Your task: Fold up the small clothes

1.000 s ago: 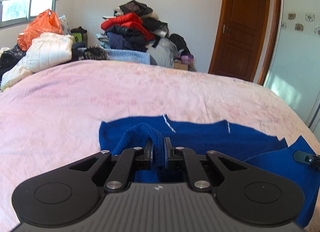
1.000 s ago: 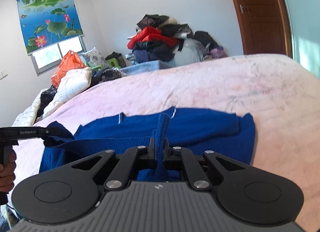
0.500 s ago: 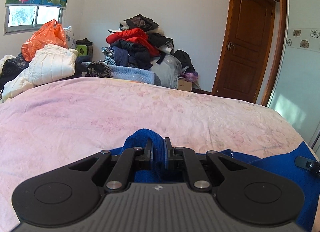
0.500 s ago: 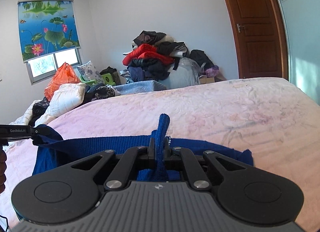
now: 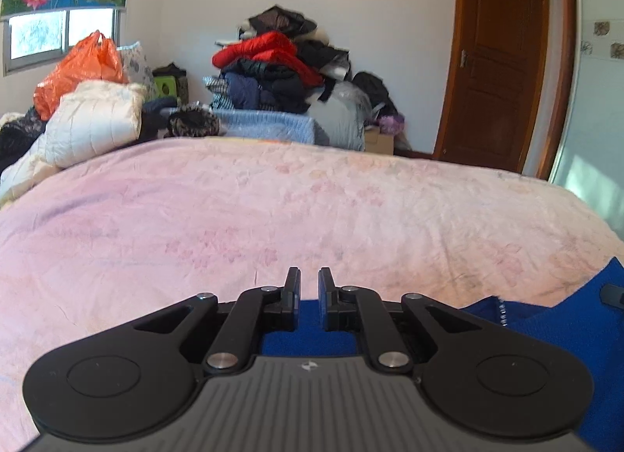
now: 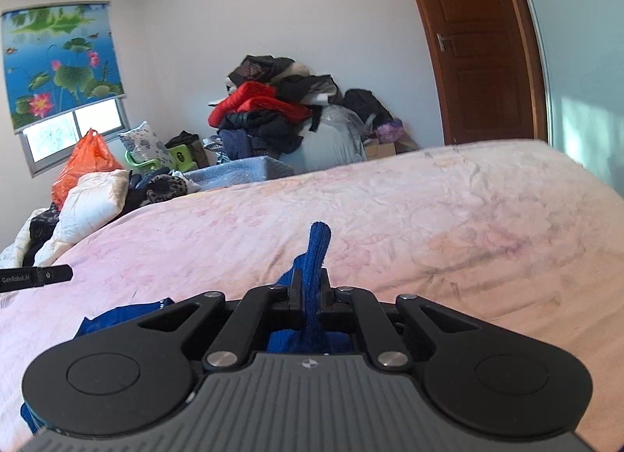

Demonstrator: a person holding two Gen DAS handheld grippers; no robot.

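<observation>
Bed (image 5: 273, 198): pink rumpled cover fills both my views.
Clothes heap (image 5: 273, 62): piled against the far wall, beyond the bed.
Blue garment (image 6: 318, 241): at the bed's near edge, under my two grippers.
Right gripper (image 6: 310, 284): clenched on a fold that pokes up past the fingertips.
Left gripper (image 5: 309, 284): clenched on it; blue shows only low between the jaws.

Most of the blue knitted garment (image 5: 553, 331) is disappearing under the black gripper body, only edges peeking out. Whether the left gripper (image 5: 309, 288) is pinching cloth is perhaps impossible to say. The right gripper (image 5: 614, 295) is barely showing at the frame's edge.
</observation>
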